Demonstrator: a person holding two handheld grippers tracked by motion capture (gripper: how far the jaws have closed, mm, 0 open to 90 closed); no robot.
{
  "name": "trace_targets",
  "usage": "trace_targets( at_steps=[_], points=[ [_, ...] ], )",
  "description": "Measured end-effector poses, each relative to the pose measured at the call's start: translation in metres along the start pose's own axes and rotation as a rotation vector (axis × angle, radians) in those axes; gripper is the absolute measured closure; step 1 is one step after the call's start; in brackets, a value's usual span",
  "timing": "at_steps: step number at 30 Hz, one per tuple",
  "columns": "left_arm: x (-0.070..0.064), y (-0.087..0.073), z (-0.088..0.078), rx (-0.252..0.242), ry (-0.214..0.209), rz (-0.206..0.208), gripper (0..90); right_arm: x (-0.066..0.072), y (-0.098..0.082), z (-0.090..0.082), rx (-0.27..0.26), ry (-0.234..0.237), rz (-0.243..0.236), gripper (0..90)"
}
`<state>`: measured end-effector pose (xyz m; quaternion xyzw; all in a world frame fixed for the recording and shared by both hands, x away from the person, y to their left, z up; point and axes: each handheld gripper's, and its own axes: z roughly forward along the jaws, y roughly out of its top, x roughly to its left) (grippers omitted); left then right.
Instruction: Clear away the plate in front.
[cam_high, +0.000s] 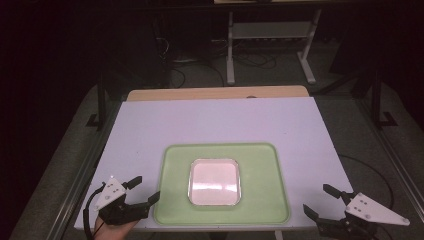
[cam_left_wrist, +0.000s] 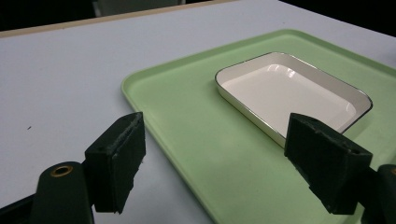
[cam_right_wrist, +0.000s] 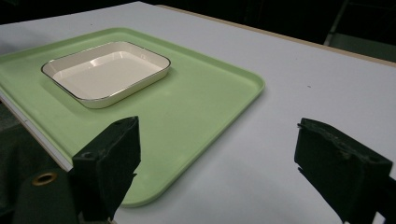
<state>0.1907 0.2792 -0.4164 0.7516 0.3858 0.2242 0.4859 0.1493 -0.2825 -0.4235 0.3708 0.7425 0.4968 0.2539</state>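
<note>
- Left gripper (cam_high: 145, 190): it hovers at the near left corner of the surface (cam_high: 150, 125), jaws spread wide with nothing between them, one tip just over the tray's left rim. In the left gripper view the gripper (cam_left_wrist: 212, 154) frames the tray's near left corner.
- Green tray (cam_high: 172, 200): it lies flat on the near middle of the surface, its near edge close to the surface's own edge. The step in hand looks like a two-sided take of this tray, so each gripper would do well to come in level and low, slip one jaw under the raised rim and the other over it, and close at matching spots on the two short sides.
- White dish (cam_high: 215, 182): it sits loose in the tray's middle, well clear of the rims, square with rounded corners, a dark line round its lip, and empty. Any lift should be even and slow, or the dish may slide.
- Right gripper (cam_high: 325, 199): it waits off the near right corner of the tray, apart from it, jaws spread and holding nothing. In the right gripper view the gripper (cam_right_wrist: 217, 161) looks over the tray's corner, so it has further to close in than the left.
- Count: two grippers, one tray, one dish, one surface.
</note>
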Motion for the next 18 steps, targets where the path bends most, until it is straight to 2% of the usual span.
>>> trace_targets(
  at_steps=[4,13,18],
  points=[
    [0.0013,-0.0007,0.0003,0.002,-0.012,-0.028,21.1,0.0008,0.0004,-0.0005,-0.006,0.001,-0.001,13.6],
    [0.0001,-0.001,0.0016,0.011,-0.002,-0.016,21.1,-0.0007,0.0005,0.0014,0.001,0.017,-0.005,13.6],
    [-0.0005,-0.0019,0.004,0.027,0.006,-0.015,22.0,0.0018,0.0015,-0.0018,-0.017,0.018,-0.011,13.6]
  ],
)
